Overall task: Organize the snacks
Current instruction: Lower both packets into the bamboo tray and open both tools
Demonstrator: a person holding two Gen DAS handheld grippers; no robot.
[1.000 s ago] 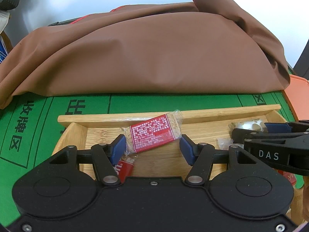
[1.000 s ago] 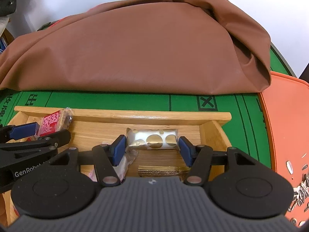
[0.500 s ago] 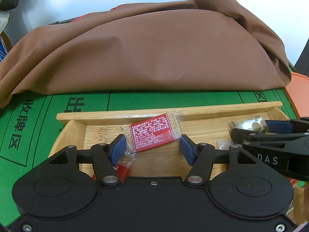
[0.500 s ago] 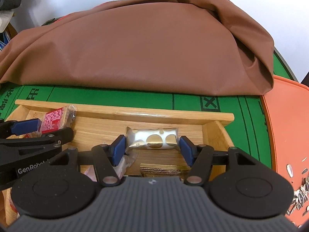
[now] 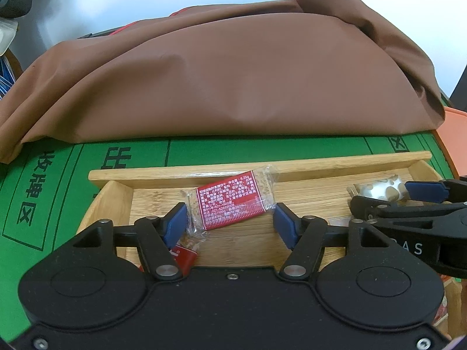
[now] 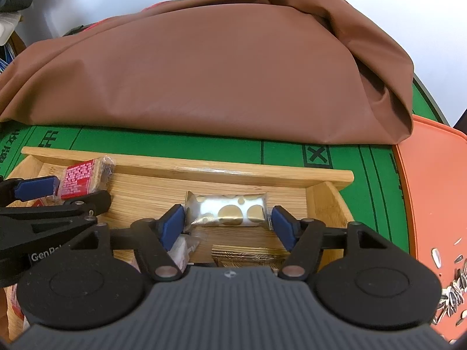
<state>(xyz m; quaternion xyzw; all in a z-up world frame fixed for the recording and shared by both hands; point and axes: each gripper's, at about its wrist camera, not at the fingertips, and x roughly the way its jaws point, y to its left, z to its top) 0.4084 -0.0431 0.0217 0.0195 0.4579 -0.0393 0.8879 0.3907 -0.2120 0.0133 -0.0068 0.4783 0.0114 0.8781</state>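
A bamboo tray point(image 5: 204, 170) lies on the green mat. In the left wrist view a red biscuit packet point(image 5: 230, 204) rests tilted against the tray's back wall, between the pads of my left gripper point(image 5: 230, 223). Its jaws are opening, and a gap shows at the right pad. In the right wrist view a silver packet with gold dots point(image 6: 230, 210) lies on the tray point(image 6: 204, 169) floor between the pads of my right gripper point(image 6: 227, 223). Those jaws are opening too, with small gaps on both sides. Each gripper's fingers point(image 5: 423, 191) point(image 6: 35, 188) show at the edge of the other's view.
A big brown cloth point(image 5: 233, 73) is heaped just behind the tray. An orange tray point(image 6: 432, 189) with sunflower seeds point(image 6: 452, 291) sits at the right. More packets lie near the tray's front: a red one point(image 5: 184, 255) and a gold patterned one point(image 6: 245, 255).
Both grippers' jaws have spread apart, the right more than the left. The pads have come off the red packet and the silver packet, which stay where they were.
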